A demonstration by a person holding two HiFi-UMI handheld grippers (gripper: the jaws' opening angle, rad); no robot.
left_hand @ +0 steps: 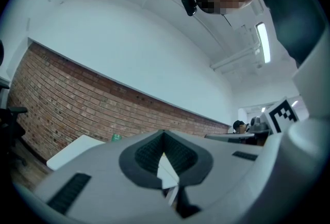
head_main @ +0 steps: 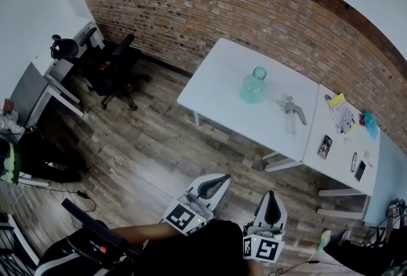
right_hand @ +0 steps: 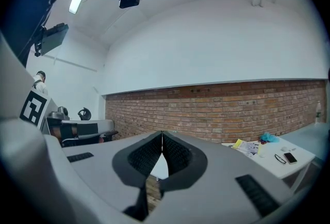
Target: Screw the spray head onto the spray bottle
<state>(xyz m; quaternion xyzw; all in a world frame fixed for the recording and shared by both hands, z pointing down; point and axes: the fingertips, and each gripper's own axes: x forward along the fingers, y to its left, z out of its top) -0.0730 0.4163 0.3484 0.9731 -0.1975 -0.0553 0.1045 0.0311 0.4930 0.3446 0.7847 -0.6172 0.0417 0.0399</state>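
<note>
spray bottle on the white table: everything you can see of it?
The spray bottle is squat, translucent teal, plastic by the look, with a rounded body and a short neck that stands open, no head on it. It stands upright on the white table, touched by nothing else. The spray head lies apart beside it.

Grey two-jaw left gripper [left_hand: 164, 138], jaws together, nothing btwn.
Red brick wall [left_hand: 72, 99] at frame left; white table [left_hand: 69, 152] lower left.

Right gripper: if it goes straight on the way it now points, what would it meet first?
The right gripper would probably meet the near edge of the white table; only floor lies between. The spray head lies further on. Height is unclear, so this is a guess.
</note>
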